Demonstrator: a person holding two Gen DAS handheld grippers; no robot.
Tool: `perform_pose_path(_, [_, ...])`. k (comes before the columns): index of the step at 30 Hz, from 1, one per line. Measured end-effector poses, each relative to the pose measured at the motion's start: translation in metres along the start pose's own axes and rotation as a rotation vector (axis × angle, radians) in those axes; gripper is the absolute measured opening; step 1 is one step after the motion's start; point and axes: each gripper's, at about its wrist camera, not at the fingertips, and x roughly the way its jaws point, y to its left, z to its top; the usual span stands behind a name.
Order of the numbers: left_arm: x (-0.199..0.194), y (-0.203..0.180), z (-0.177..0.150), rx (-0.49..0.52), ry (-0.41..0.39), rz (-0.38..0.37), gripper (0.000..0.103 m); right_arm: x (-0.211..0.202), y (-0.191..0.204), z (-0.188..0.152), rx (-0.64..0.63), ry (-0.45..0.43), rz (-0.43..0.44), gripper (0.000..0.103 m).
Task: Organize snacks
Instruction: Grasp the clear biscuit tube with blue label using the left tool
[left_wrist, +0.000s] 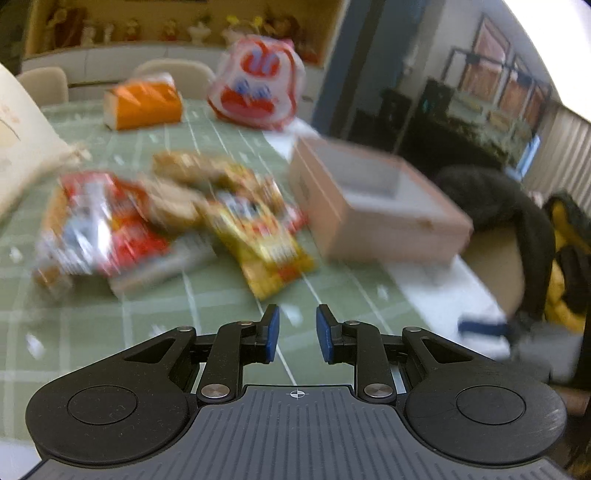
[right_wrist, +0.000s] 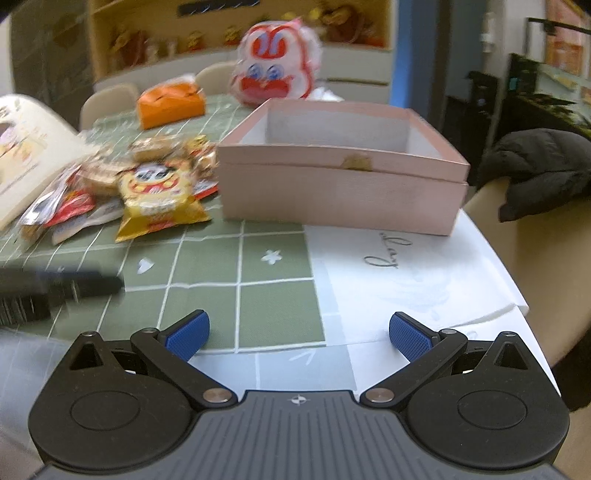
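The table (right_wrist: 277, 306), under a green checked cloth, carried everything. On it stood the pink box (right_wrist: 343, 184), lidless and empty as far as its inside showed, close to the table's right edge. Just left of the box lay the snack pile (left_wrist: 166, 221), a loose heap of overlapping packets, none yet in the box. A red-and-white bag (right_wrist: 277, 70) and an orange pack (right_wrist: 171, 101) sat farther back, well apart from the heap.

The yellow packet (right_wrist: 157, 199) lay flat at the near side of the pile, its long axis running from the heap toward the near table edge, one crimped end pointing at the grippers. It looked light, soft and crinkly, probably slippery film over brittle contents, so that near crimped seam seemed the safest place to pinch.

The left gripper (left_wrist: 297, 332) hung above the cloth with its jaws partly parted and nothing between them. The right gripper (right_wrist: 299, 336) stood spread wide and empty, facing the box.
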Motion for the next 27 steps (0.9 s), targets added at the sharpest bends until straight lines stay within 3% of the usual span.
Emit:
perform_pose_path(5, [-0.020,0.051,0.053,-0.034,-0.087,-0.005,0.026,-0.004,0.002,-0.002,-0.034,0.020,0.033,0.103])
perform_pose_path(7, [-0.019,0.078,0.070,-0.010,-0.117,0.055,0.026,-0.006,0.006,-0.002,-0.072,0.031,0.074,0.103])
perform_pose_path(8, [-0.016,0.094,0.077,-0.005,-0.123,0.135,0.026,-0.006,0.009,-0.001,-0.093,0.038,0.094,0.103])
perform_pose_path(11, [-0.007,0.127,0.083,-0.067,-0.068,0.277,0.026,-0.004,0.021,0.007,-0.152,0.065,0.144,0.103])
perform_pose_path(17, [0.016,0.154,0.077,-0.092,0.036,0.361,0.026,-0.006,0.046,0.030,-0.171,-0.052,0.109,0.103])
perform_pose_path(19, [0.024,0.158,0.076,-0.103,0.055,0.360,0.026,-0.004,0.053,0.035,-0.163,-0.062,0.104,0.103])
perform_pose_path(23, [0.030,0.159,0.082,-0.157,0.059,0.267,0.026,0.000,0.066,0.039,-0.166,-0.052,0.136,0.103])
perform_pose_path(26, [0.035,0.155,0.082,-0.134,0.082,0.248,0.040,-0.002,0.067,0.036,-0.160,-0.059,0.155,0.103])
perform_pose_path(27, [0.038,0.151,0.080,-0.109,0.086,0.262,0.040,-0.003,0.068,0.035,-0.159,-0.060,0.160,0.103])
